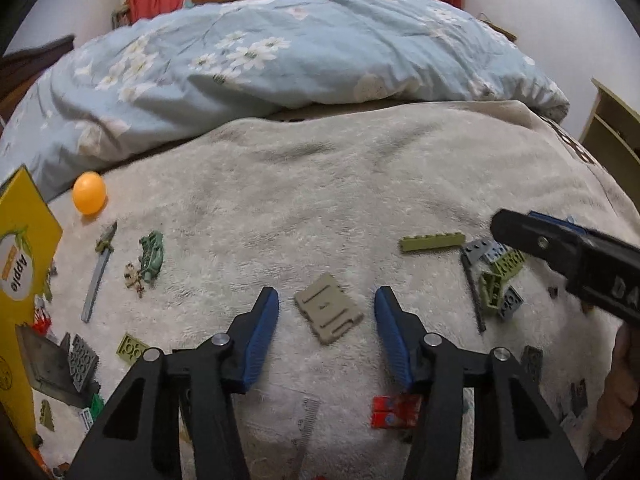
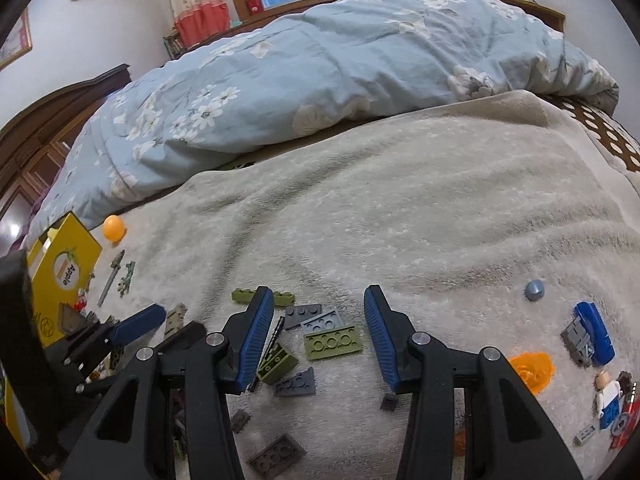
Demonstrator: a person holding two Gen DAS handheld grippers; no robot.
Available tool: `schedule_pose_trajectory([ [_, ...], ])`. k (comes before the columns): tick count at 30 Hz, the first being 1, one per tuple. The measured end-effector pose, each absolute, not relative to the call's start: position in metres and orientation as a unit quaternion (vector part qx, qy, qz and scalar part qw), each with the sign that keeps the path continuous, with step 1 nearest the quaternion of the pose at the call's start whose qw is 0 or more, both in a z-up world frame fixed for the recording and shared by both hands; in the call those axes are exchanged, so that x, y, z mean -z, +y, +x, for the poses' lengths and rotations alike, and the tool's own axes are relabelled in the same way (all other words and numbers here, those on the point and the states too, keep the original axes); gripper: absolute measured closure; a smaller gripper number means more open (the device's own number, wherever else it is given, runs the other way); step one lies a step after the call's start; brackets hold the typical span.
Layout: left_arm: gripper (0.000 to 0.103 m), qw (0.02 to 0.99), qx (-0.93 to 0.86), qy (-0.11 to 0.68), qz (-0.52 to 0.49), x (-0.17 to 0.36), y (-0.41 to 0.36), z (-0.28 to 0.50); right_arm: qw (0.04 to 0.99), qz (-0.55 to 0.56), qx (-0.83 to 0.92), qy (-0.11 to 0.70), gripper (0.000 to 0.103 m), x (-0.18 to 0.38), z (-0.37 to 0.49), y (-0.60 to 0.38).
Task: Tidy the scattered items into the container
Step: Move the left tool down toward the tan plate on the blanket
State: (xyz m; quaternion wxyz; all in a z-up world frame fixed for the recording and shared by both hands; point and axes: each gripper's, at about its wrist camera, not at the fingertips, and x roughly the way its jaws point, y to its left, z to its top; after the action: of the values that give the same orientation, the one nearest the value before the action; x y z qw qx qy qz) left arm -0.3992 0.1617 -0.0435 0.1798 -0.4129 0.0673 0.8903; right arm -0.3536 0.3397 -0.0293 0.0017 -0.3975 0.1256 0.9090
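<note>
The yellow box (image 1: 24, 248) serving as container is seen well off to the left of both grippers. The tan plate (image 1: 329, 308) lies flat between the part-open jaws of the left gripper (image 1: 326, 308), untouched, its long axis slanted across the gap. The green brick (image 2: 333, 344) is framed likewise, ungripped, by the right gripper (image 2: 319, 320)
</note>
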Motion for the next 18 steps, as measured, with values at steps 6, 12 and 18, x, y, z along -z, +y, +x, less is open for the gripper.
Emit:
schedule_pose_trajectory([
  [6,0.053,0.19,-0.885,0.07,-0.419,0.047,0.165,-0.402,0.002,-0.389,-0.913,0.123,0.055,0.028,-0.353,0.336],
  [12,0.051,0.195,-0.884,0.071,-0.42,0.048,0.166,-0.402,-0.005,-0.392,-0.912,0.119,0.055,0.031,-0.355,0.329],
  [18,0.066,0.202,-0.885,0.053,-0.417,0.047,0.16,-0.404,-0.005,-0.386,-0.914,0.127,0.055,0.03,-0.354,0.331],
])
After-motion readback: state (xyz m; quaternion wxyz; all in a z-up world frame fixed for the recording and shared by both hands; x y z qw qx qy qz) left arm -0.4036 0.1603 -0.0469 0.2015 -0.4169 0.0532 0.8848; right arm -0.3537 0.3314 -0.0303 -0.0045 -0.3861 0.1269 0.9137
